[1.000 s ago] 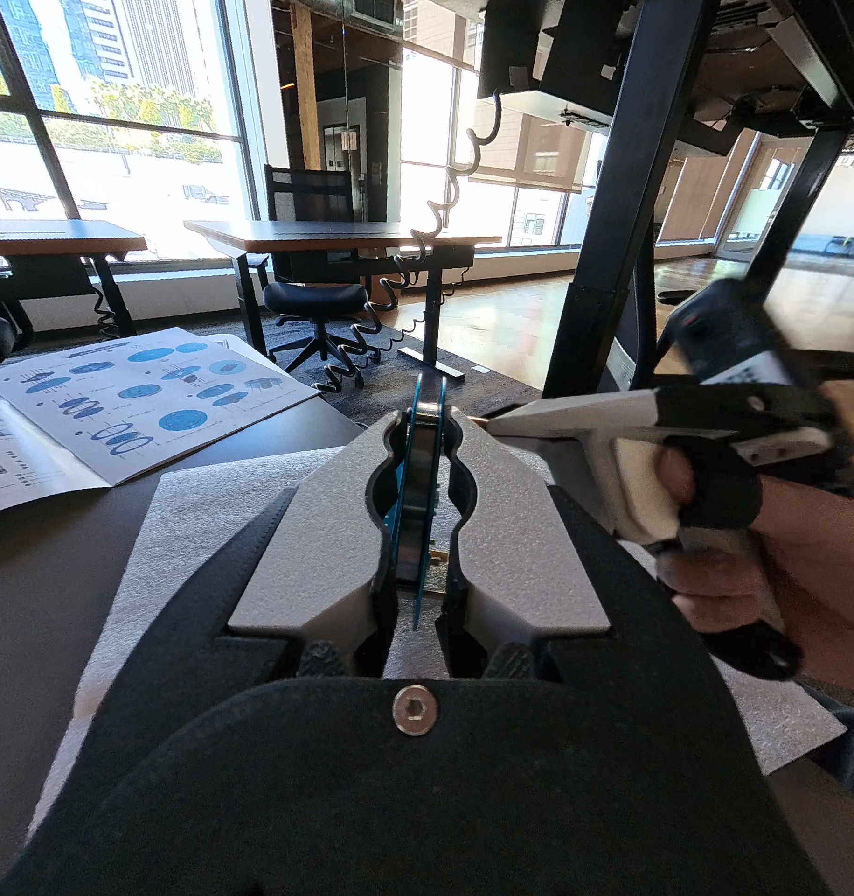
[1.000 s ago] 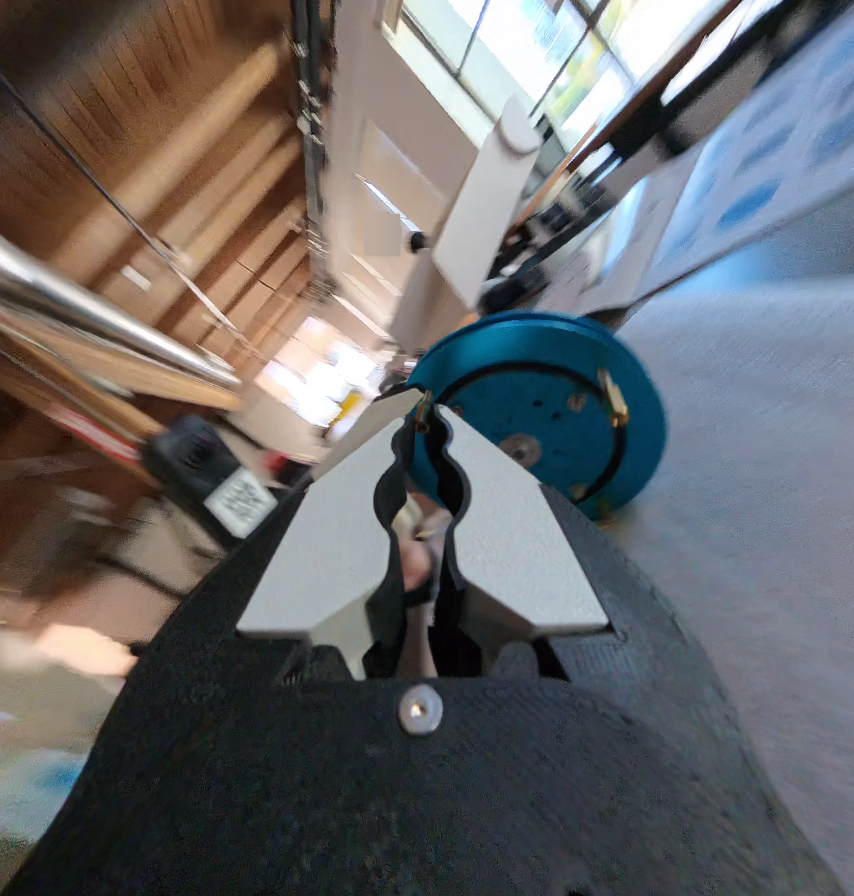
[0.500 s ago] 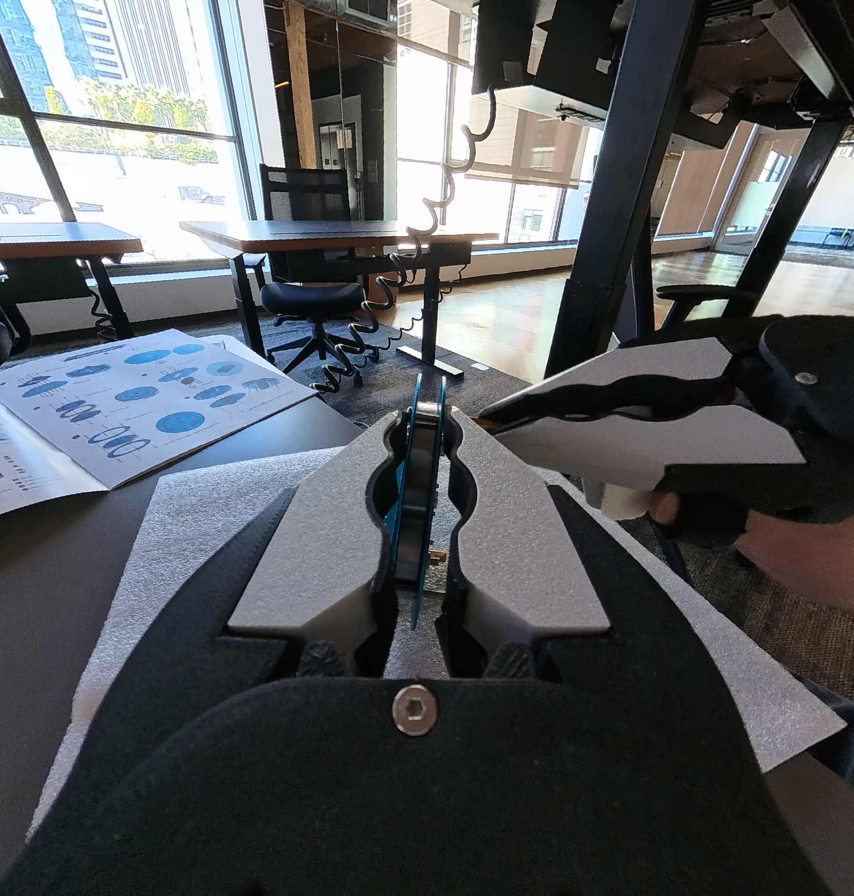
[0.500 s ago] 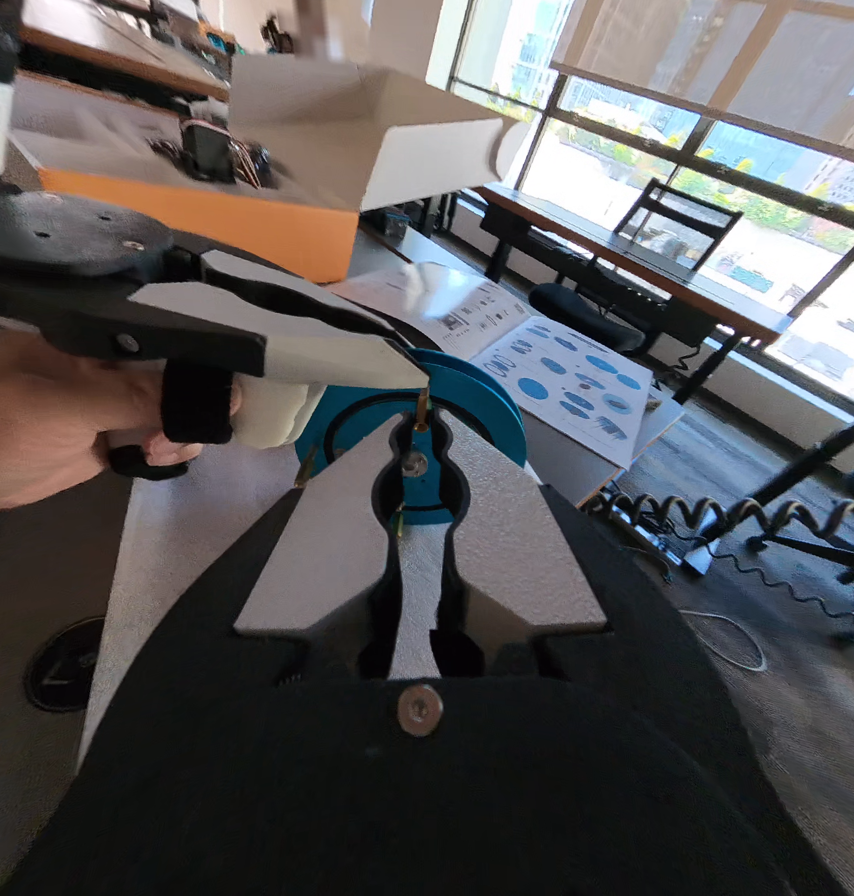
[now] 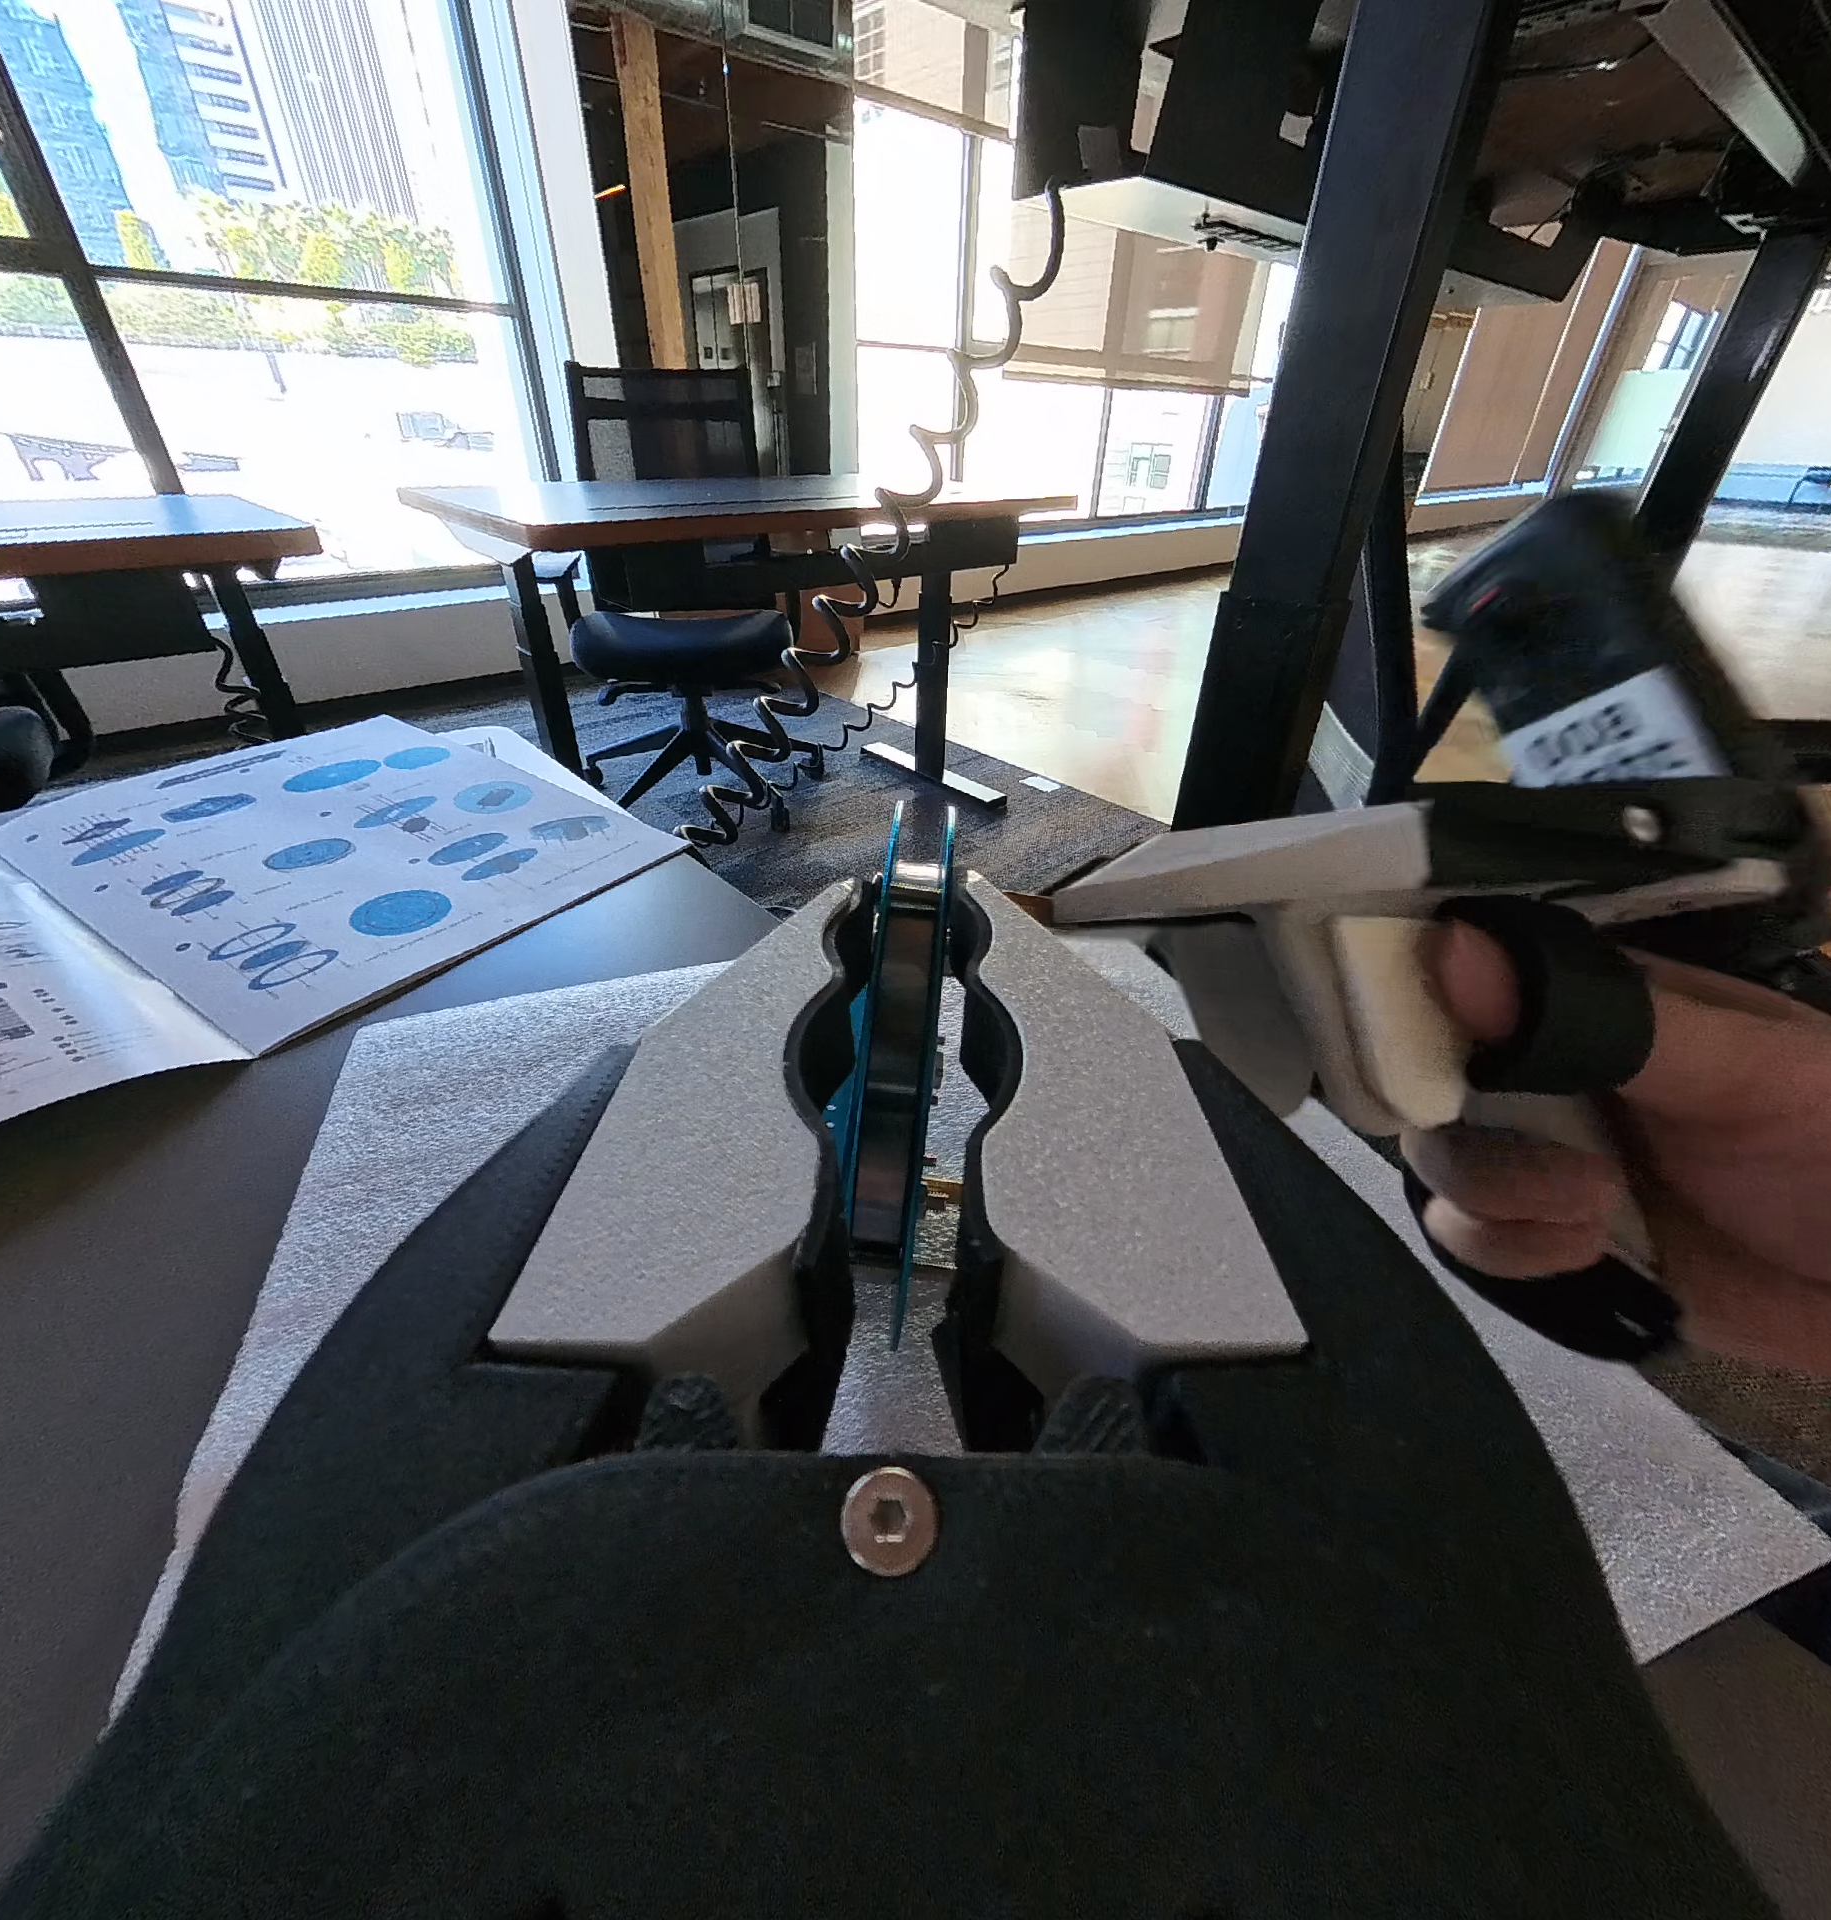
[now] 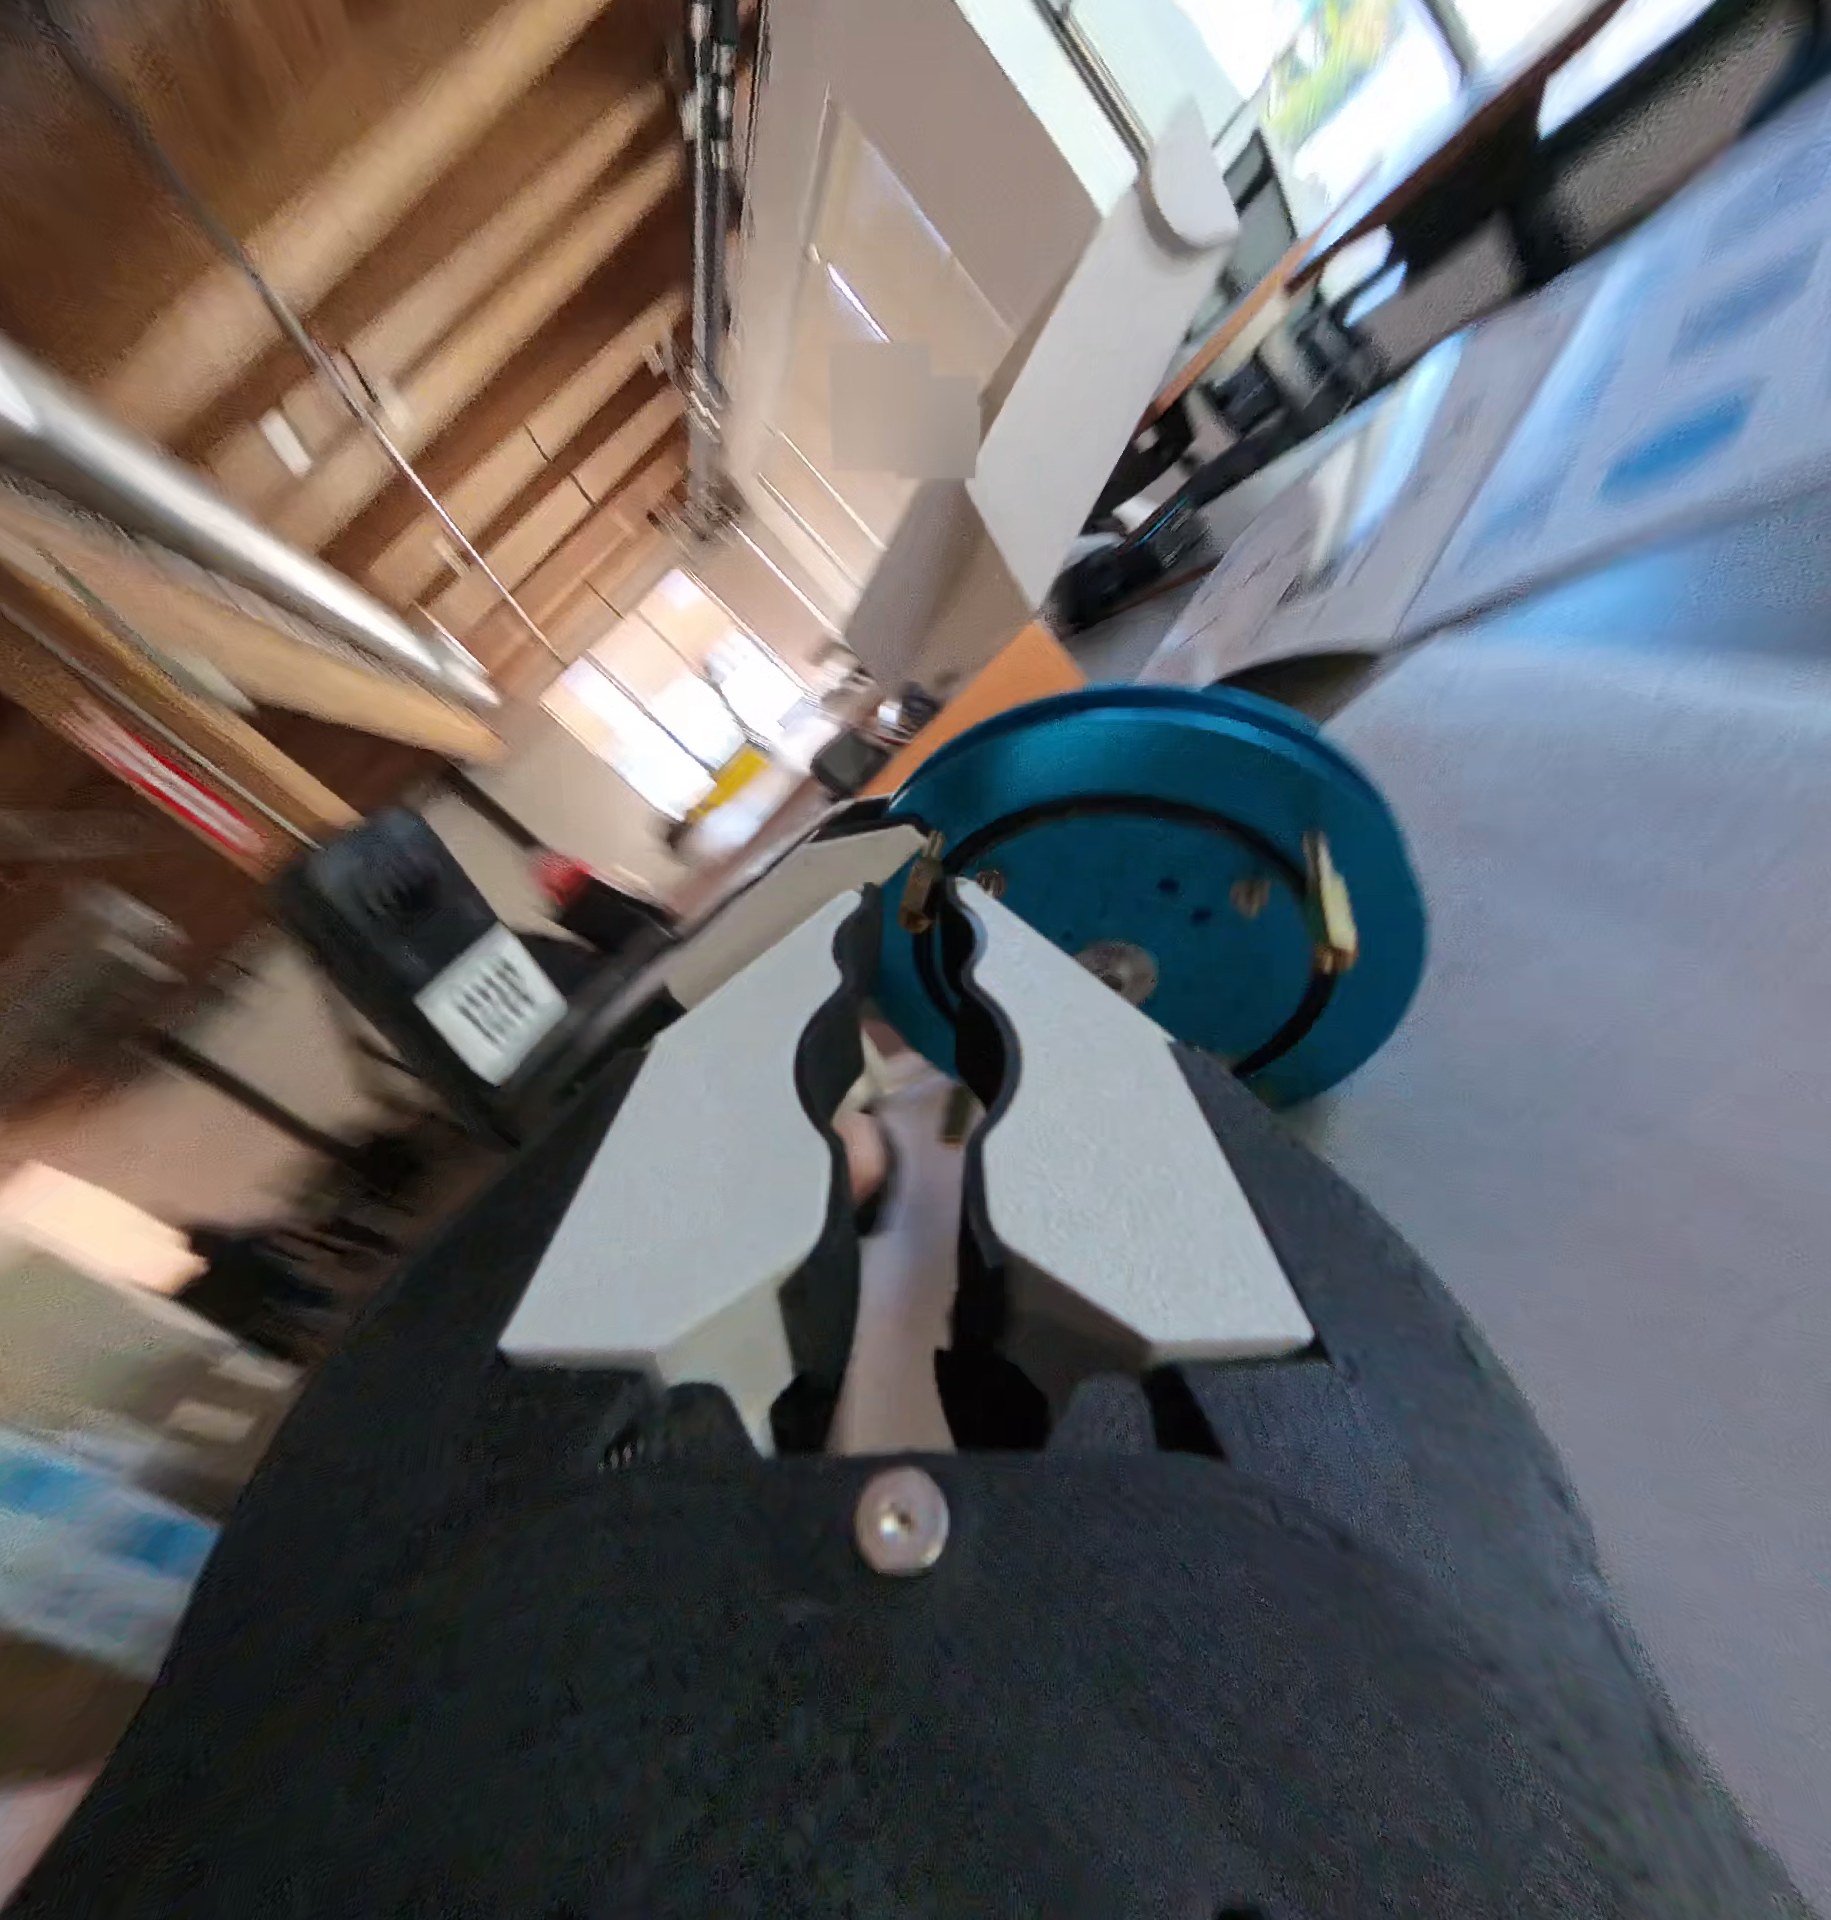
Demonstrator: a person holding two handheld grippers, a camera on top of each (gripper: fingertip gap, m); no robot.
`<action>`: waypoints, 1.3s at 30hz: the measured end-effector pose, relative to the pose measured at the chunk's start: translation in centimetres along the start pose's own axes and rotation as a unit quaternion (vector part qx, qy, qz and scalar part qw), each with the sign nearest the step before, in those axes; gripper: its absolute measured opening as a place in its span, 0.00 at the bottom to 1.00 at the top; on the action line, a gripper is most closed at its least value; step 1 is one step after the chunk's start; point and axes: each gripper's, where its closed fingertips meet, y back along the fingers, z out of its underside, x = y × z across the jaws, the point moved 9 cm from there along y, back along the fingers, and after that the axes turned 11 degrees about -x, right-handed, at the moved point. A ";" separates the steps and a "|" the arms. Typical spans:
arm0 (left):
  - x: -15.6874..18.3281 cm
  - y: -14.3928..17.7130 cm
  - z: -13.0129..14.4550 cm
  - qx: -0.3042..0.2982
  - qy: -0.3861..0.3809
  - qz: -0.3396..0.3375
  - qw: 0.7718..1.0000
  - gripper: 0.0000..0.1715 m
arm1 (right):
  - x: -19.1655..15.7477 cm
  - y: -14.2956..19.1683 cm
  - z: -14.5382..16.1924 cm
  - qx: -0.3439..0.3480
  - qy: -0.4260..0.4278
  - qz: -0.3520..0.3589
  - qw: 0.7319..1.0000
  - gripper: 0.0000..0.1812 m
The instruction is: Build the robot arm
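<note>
Partly behind left tongs: blue disc.

Sunlit windows behind desks, office chair.

**Right gripper pinches a brass post on the blue disc**

The right gripper, rolled hard to one side, has its white fingers closed around a small brass standoff at the rim of a blue disc assembly. The disc stands on edge on a grey foam sheet. A second brass standoff sticks out near the disc's far rim. The left gripper's white finger touches the disc. An open booklet lies beyond, blurred.
</note>
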 end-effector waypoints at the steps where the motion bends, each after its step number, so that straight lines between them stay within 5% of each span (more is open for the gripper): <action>1: -0.1 0.0 0.0 0.000 0.002 0.000 1.000 0.07 | -0.6 0.0 -0.2 -0.012 0.095 0.051 0.994 0.08; 4: -0.2 0.0 0.0 0.001 0.008 0.002 1.000 0.07 | -2.5 -0.3 -0.4 -0.055 0.322 0.196 0.925 0.12; 7: -0.1 0.0 0.0 0.000 0.006 0.002 1.000 0.07 | -3.5 -1.3 -0.1 -0.095 0.425 0.276 0.857 0.03; 10: -0.2 0.1 0.0 0.002 0.011 0.002 1.000 0.07 | -3.8 -1.6 0.0 -0.094 0.426 0.290 0.852 0.02; 12: -0.2 0.1 0.0 0.002 0.009 0.001 1.000 0.07 | -3.3 -1.3 -0.1 -0.071 0.330 0.248 0.908 0.02; 14: -0.1 -0.1 0.0 0.002 0.004 -0.004 1.000 0.07 | -1.8 -0.8 -0.3 -0.036 0.121 0.137 0.982 0.02; 15: 0.0 -0.1 0.0 0.002 0.001 -0.006 1.000 0.07 | -0.8 -0.6 -0.2 -0.016 -0.010 0.065 0.998 0.02; 17: 0.0 -0.2 0.0 0.002 -0.002 -0.008 1.000 0.07 | 0.5 -0.7 0.6 0.022 -0.227 -0.068 0.971 0.03; 19: 0.0 -0.1 0.0 0.002 -0.001 -0.004 1.000 0.07 | 0.7 -0.9 1.3 0.045 -0.290 -0.114 0.949 0.03; 23: -0.1 0.0 0.0 0.001 0.002 -0.004 1.000 0.07 | -0.2 -0.6 0.2 0.019 0.018 0.025 0.999 0.11; 27: -0.2 0.0 0.0 0.002 0.006 -0.003 1.000 0.07 | -2.8 -0.5 -0.2 -0.044 0.361 0.196 0.911 0.13; 29: -0.2 -0.1 0.0 0.001 0.005 -0.003 1.000 0.07 | -3.4 -1.1 0.1 -0.081 0.436 0.262 0.857 0.10; 31: -0.2 -0.1 0.0 0.001 0.005 -0.004 1.000 0.07 | -3.7 -1.6 0.3 -0.087 0.461 0.294 0.833 0.03; 33: -0.3 0.0 0.0 0.003 0.009 -0.005 1.000 0.07 | -3.9 -1.5 0.1 -0.085 0.446 0.294 0.841 0.03; 35: -0.3 0.0 0.0 0.003 0.010 -0.005 1.000 0.07 | -3.4 -1.3 -0.1 -0.070 0.366 0.261 0.891 0.02; 37: -0.2 -0.1 0.0 0.003 0.005 -0.007 1.000 0.07 | -2.3 -0.8 -0.3 -0.034 0.177 0.167 0.969 0.02; 39: -0.2 -0.1 0.0 0.003 0.002 -0.009 1.000 0.07 | -0.4 -0.4 0.1 0.012 -0.090 0.012 0.996 0.02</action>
